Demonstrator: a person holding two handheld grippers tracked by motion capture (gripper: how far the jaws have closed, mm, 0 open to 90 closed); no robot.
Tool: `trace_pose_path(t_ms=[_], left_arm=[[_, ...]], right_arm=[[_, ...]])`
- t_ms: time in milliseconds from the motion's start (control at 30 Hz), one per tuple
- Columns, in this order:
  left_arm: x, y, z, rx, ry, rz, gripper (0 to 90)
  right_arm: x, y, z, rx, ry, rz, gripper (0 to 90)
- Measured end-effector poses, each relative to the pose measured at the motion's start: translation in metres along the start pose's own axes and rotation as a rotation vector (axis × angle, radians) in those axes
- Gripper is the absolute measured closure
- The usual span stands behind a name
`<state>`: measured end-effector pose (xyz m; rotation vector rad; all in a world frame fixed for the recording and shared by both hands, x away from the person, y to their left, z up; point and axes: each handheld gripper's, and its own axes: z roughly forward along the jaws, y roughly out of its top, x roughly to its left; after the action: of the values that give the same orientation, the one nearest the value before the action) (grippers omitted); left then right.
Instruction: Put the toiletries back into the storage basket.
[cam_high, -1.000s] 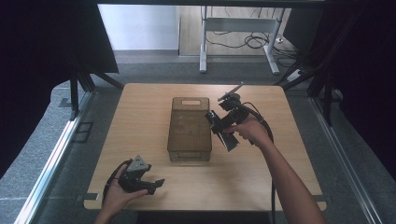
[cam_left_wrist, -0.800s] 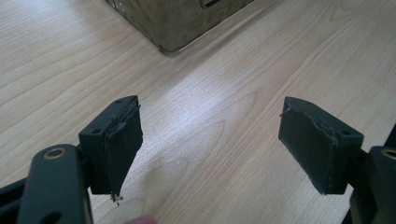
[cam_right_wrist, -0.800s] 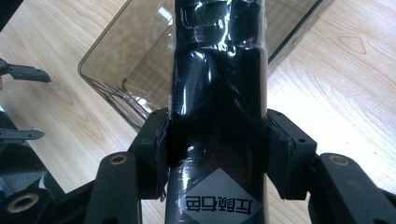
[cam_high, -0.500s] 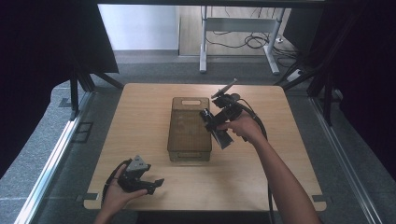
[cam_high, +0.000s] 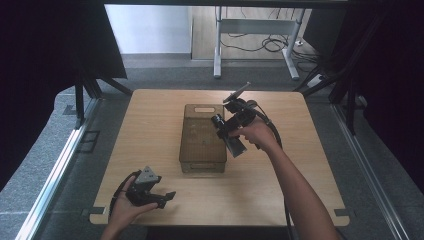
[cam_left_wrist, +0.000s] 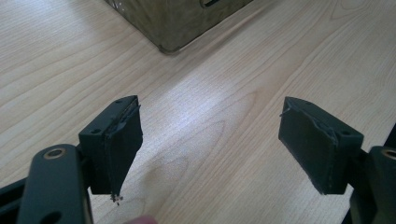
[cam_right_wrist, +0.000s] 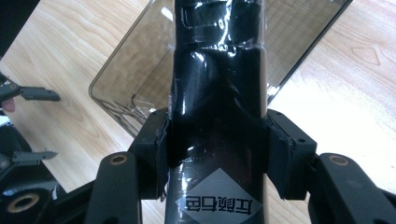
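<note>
The right gripper (cam_right_wrist: 212, 154) clamps a dark, glossy plastic-wrapped pack with a white diamond label (cam_right_wrist: 217, 116), holding it above the right edge of the smoky transparent plastic bin (cam_high: 202, 140) at the middle of the pale wooden table (cam_high: 150, 125). The pack's top is cut off in the right gripper view. The left gripper (cam_left_wrist: 210, 144) rests near the table's front-left corner, jaws spread, nothing between them.

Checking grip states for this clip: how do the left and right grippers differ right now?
The left gripper stands open with bare table between its jaws; the right gripper is clamped on a black wrapped pack. The left sits low near the table's front edge; the right is over the smoky box. Both have black jaws.
</note>
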<state>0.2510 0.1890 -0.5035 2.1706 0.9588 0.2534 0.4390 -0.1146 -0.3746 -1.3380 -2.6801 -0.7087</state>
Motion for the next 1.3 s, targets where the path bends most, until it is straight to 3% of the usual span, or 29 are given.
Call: trace_pose_path(t_ms=[800,1300], left_arm=[[0.002,0.000,-0.003,-0.009,0.000,-0.003,21.8],[0.002,0.000,-0.004,-0.008,0.000,-0.002,21.8]], right_arm=[[0.019,0.028,0.023,0.041,0.015,0.019,47.2],[0.024,0.037,0.037,0.045,0.031,0.048,47.2]])
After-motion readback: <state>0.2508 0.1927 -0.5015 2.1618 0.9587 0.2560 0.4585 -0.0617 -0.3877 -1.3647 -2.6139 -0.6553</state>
